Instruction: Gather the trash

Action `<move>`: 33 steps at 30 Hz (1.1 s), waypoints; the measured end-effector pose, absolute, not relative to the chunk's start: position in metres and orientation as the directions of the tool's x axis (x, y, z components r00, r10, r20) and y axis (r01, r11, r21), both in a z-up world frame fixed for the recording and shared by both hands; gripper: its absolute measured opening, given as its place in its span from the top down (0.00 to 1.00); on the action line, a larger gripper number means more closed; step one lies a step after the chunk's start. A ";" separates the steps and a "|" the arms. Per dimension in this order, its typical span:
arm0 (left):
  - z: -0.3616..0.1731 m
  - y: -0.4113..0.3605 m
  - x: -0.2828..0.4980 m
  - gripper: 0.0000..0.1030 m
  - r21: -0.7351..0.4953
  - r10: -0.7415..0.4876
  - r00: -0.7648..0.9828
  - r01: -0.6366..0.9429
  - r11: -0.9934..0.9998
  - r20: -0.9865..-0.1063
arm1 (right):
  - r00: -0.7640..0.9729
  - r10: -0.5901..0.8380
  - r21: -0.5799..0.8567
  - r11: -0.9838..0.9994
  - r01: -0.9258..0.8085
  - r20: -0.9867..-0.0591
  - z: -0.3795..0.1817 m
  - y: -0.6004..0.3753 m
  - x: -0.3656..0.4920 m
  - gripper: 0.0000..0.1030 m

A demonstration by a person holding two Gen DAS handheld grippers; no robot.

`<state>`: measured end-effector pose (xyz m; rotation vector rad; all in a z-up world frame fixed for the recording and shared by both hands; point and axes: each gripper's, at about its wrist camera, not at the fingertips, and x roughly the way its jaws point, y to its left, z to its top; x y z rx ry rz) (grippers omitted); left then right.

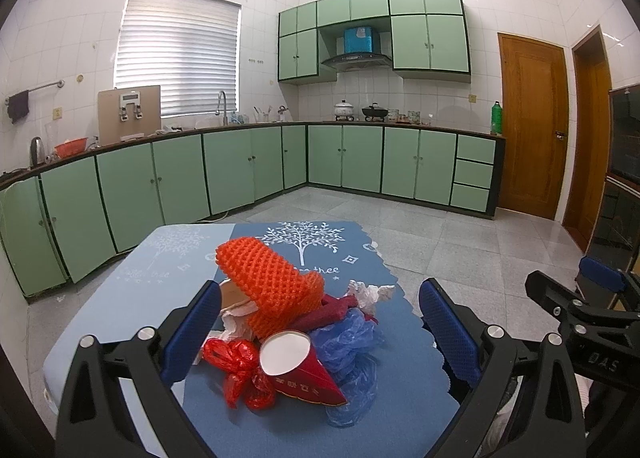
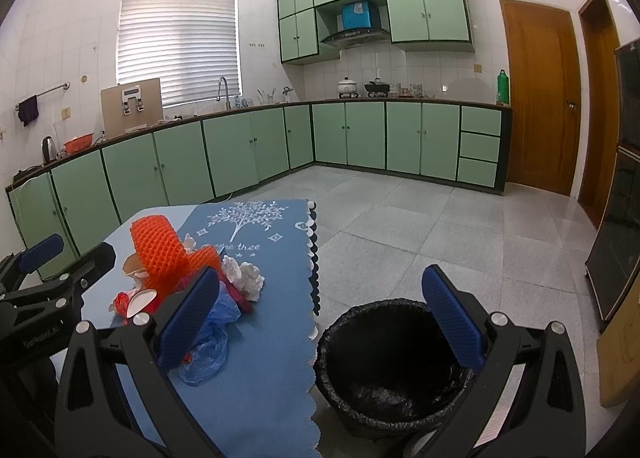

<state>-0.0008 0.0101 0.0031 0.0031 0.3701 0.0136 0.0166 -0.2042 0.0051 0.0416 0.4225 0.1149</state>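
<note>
A heap of trash lies on the blue cloth of the table (image 1: 168, 270): an orange foam net (image 1: 272, 278), a red paper cup (image 1: 298, 366) on its side, a red plastic wrapper (image 1: 236, 370), a blue plastic bag (image 1: 348, 346), white crumpled tissue (image 1: 372, 292). My left gripper (image 1: 320, 334) stands open around the near side of the heap, nothing between its pads. My right gripper (image 2: 324, 322) is open too, above the table's right edge and the black-lined bin (image 2: 392, 362) on the floor. The orange net (image 2: 160, 254) and blue bag (image 2: 208, 346) show at the left of the right wrist view.
Green kitchen cabinets (image 1: 248, 166) run along the far walls, with a wooden door (image 1: 532, 126) at the right. Grey tiled floor (image 2: 420, 226) spreads beyond the table. A dark glass cabinet (image 2: 620, 226) stands at the far right.
</note>
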 end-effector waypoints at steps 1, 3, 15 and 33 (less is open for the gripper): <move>0.002 0.012 0.000 0.06 0.001 0.004 0.931 -0.004 1.000 -0.366 | 0.903 0.115 0.065 0.993 -0.096 -0.415 0.004 -0.204 0.019 0.05; 0.000 0.017 0.003 0.06 -0.003 -0.005 0.926 0.004 1.000 -0.377 | 0.898 0.108 0.066 0.994 -0.088 -0.426 0.001 -0.204 0.023 0.05; -0.022 0.077 0.023 0.06 -0.003 0.165 0.898 -0.182 0.983 -0.408 | 0.873 0.183 0.039 0.982 -0.185 -0.452 -0.019 -0.169 0.053 0.05; -0.035 0.168 0.062 0.12 0.051 0.344 0.834 -0.358 0.932 -0.432 | 0.795 0.403 0.070 0.905 -0.419 -0.453 -0.017 -0.050 0.126 0.07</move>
